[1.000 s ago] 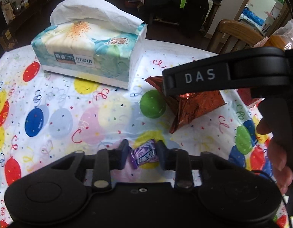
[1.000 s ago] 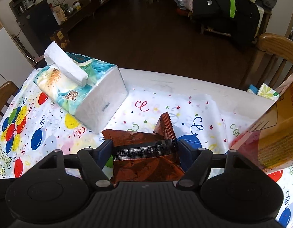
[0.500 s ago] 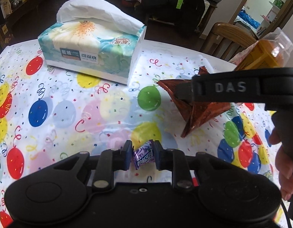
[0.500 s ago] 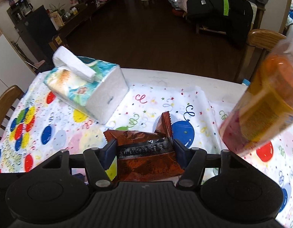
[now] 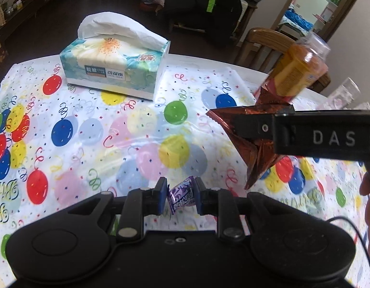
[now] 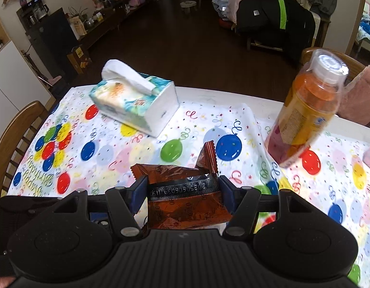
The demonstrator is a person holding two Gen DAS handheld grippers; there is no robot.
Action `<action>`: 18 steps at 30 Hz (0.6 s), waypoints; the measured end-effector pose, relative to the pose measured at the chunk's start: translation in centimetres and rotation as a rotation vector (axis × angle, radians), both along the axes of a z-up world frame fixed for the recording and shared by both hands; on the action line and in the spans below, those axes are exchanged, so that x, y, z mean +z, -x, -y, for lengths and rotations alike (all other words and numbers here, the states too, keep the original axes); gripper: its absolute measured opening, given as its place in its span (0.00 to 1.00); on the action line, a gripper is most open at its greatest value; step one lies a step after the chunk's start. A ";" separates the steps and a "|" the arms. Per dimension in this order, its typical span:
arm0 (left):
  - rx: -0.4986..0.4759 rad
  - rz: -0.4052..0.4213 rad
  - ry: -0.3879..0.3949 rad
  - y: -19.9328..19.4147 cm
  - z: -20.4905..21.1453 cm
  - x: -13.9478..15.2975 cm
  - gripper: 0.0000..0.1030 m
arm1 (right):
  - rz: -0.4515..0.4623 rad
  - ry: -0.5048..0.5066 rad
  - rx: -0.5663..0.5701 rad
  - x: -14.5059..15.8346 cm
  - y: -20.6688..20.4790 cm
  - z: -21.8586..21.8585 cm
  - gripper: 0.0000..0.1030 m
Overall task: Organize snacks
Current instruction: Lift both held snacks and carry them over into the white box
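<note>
Right wrist: bottle point(image 6: 309, 110) with orange contents, tilted.

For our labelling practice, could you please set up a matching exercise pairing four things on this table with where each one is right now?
Things:
1. purple candy
2. brown packet
3. tissue box
4. bottle

Places:
A. resting on the tablecloth, at the far side
B. pinched in the right gripper
C. tilted at the right side, near the wooden chair
D. pinched in the left gripper

Pairs: 1-D, 2-B, 3-A, 4-C
</note>
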State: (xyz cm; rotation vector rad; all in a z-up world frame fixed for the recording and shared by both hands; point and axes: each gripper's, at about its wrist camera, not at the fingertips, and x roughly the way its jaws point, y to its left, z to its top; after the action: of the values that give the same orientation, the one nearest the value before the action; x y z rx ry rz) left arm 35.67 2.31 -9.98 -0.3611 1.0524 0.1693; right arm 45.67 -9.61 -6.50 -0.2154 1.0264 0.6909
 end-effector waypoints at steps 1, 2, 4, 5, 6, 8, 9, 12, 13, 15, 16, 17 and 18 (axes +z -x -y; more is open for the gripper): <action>-0.006 0.003 0.003 0.4 0.1 0.3 0.20 | 0.003 0.000 0.001 0.4 0.5 0.1 0.61; -0.013 0.006 0.006 0.8 0.2 0.6 0.20 | 0.007 0.001 0.000 0.8 1.1 0.3 0.61; -0.027 0.008 0.005 1.7 0.3 1.2 0.20 | 0.016 0.002 -0.003 1.6 2.1 0.6 0.61; -0.034 0.009 0.004 2.2 0.3 1.5 0.20 | 0.020 0.000 -0.006 2.0 2.6 0.8 0.61; -0.042 0.011 0.004 2.6 0.3 1.8 0.20 | 0.024 -0.001 -0.008 2.4 3.2 1.0 0.61; -0.057 0.015 0.003 3.7 0.4 2.4 0.20 | 0.031 -0.003 -0.012 3.1 4.3 1.4 0.61; -0.062 0.018 0.004 4.2 0.3 2.7 0.20 | 0.034 -0.003 -0.013 3.5 4.9 1.6 0.61; -0.080 0.025 0.011 5.7 0.1 3.4 0.20 | 0.036 -0.012 -0.018 4.4 6.7 2.2 0.61; -0.086 0.026 0.014 6.3 0.1 3.6 0.20 | 0.036 -0.016 -0.021 4.6 7.4 2.5 0.61; -0.098 0.029 0.019 7.5 0.1 3.9 0.20 | 0.031 -0.027 -0.026 5.1 8.7 2.9 0.61; -0.105 0.029 0.022 8.1 0.1 4.1 0.20 | 0.029 -0.032 -0.028 5.3 9.4 3.1 0.61; -0.112 0.030 0.024 8.7 0.0 4.2 0.20 | 0.030 -0.033 -0.031 5.5 10.2 3.3 0.61; -0.118 0.031 0.026 9.3 0.0 4.4 0.20 | 0.033 -0.033 -0.033 5.6 10.9 3.4 0.61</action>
State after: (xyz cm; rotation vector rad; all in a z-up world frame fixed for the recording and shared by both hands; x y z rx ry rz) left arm 26.35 2.28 -5.62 -0.3232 1.0435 0.0441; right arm 34.80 -13.06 -0.85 -0.1800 0.9847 0.6719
